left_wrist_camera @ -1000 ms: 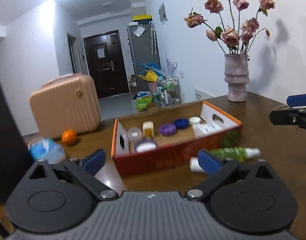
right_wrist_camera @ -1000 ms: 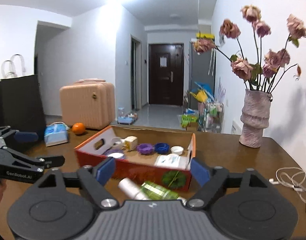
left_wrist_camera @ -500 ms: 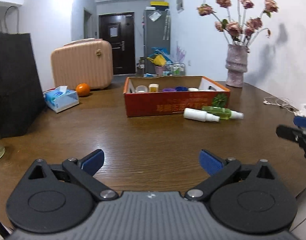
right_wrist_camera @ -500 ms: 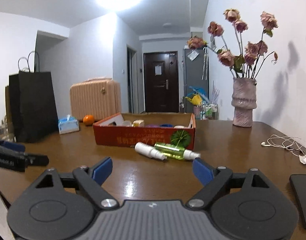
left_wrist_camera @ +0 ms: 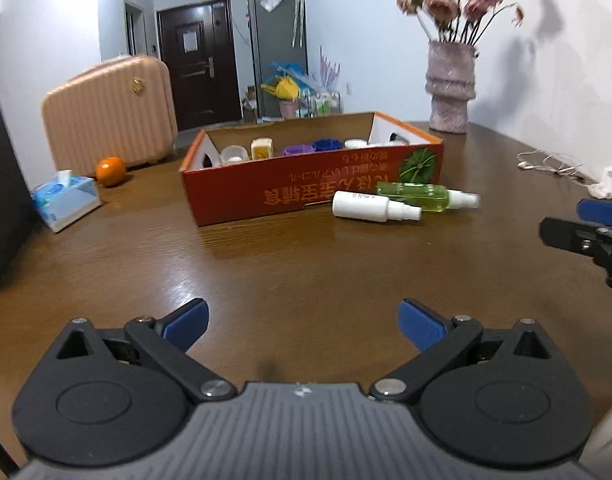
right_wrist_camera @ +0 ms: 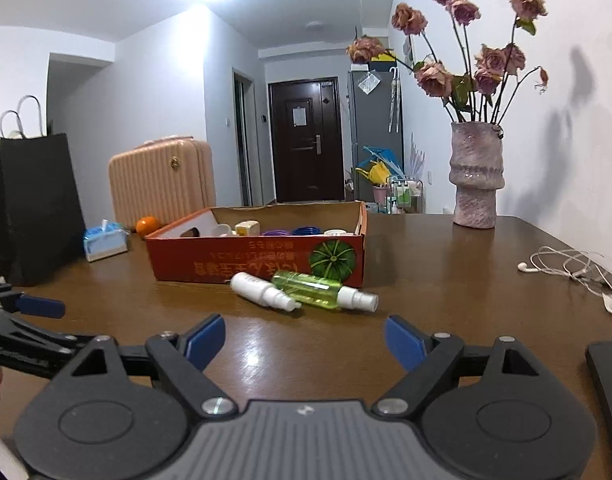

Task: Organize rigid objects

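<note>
Both the left tool (left_wrist_camera: 301,320) and right tool (right_wrist_camera: 305,338) hang released and empty above the brown wooden tabletop (left_wrist_camera: 265,264). The white spray bottle (right_wrist_camera: 261,290) and green spray bottle (right_wrist_camera: 318,290) lie touching, just near the orange cardboard box (right_wrist_camera: 257,264); pinching one could roll the other away.

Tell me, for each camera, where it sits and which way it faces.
Left wrist: on the left gripper, low over the table, facing the box and two bottles; own open jaws below, the right gripper at the right edge.
Right wrist: on the right gripper, facing the same box; own open jaws below, the left gripper at the left edge.
Shared: box, white bottle, green bottle, vase, suitcase, door.
</note>
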Demonstrator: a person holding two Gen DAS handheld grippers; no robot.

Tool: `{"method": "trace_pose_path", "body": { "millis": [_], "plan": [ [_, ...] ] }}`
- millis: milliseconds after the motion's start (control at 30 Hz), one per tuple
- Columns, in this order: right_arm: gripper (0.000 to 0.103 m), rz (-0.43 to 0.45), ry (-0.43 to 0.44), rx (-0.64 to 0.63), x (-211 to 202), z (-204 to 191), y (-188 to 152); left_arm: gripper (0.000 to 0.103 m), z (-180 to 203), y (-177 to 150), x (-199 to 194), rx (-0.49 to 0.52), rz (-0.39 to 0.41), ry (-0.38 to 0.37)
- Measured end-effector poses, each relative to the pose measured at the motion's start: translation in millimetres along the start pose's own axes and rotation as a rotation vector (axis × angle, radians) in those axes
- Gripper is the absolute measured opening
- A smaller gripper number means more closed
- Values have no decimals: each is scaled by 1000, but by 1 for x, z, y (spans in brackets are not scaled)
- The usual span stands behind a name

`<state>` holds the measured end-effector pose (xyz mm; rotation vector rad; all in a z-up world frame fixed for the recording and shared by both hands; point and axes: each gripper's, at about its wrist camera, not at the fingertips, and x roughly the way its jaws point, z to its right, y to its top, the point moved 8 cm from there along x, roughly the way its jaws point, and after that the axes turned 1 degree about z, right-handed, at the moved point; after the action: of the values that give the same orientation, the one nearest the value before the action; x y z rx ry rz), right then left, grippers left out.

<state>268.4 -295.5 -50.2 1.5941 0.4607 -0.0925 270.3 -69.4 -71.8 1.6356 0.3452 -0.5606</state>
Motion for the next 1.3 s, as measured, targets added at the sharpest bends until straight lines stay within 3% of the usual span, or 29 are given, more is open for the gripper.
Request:
{"method": "trace_pose_path", "body": {
  "millis": [133, 367, 467, 567, 633, 700, 933, 1000, 1067, 1133, 1200, 1233, 1300],
  "plan": [
    [86, -61, -55, -18, 34, 13, 9, 103, 2, 20, 55, -71, -71, -15],
    [86, -107, -76, -12, 75, 34, 15, 100, 2, 60, 142, -376, -170, -106],
    [85, -125, -81, -17, 92, 38, 16, 90, 11, 73, 172, -430, -179, -152],
    [85, -140, -78, -25, 108, 41, 17, 81, 20, 80, 190, -386, -159, -120],
    [85, -153, -70, -31, 120, 41, 17, 61, 23, 82, 192, -404, -148, -140],
    [84, -165, -52, -41, 130, 38, 17, 49, 25, 82, 189, -414, -139, -186],
    [77, -198, 56, -67, 177, 28, 28, 43, 21, 76, 174, -303, -124, -156],
    [68, -215, 99, -65, 189, 21, 31, 41, 24, 75, 164, -214, -119, -168],
    [54, -260, 133, -86, 194, 9, 28, 38, 25, 70, 151, -114, -105, -182],
    [52, -268, 126, -141, 189, -4, 22, 37, 25, 61, 137, -34, -98, -189],
    [41, -284, 132, -156, 179, -15, 16, 37, 25, 53, 123, 16, -97, -202],
    [31, -294, 141, -131, 173, -18, 13, 36, 26, 50, 118, 25, -96, -204],
    [30, -306, 159, -73, 160, -23, 9, 36, 28, 45, 112, 31, -89, -206]
  ]
}}
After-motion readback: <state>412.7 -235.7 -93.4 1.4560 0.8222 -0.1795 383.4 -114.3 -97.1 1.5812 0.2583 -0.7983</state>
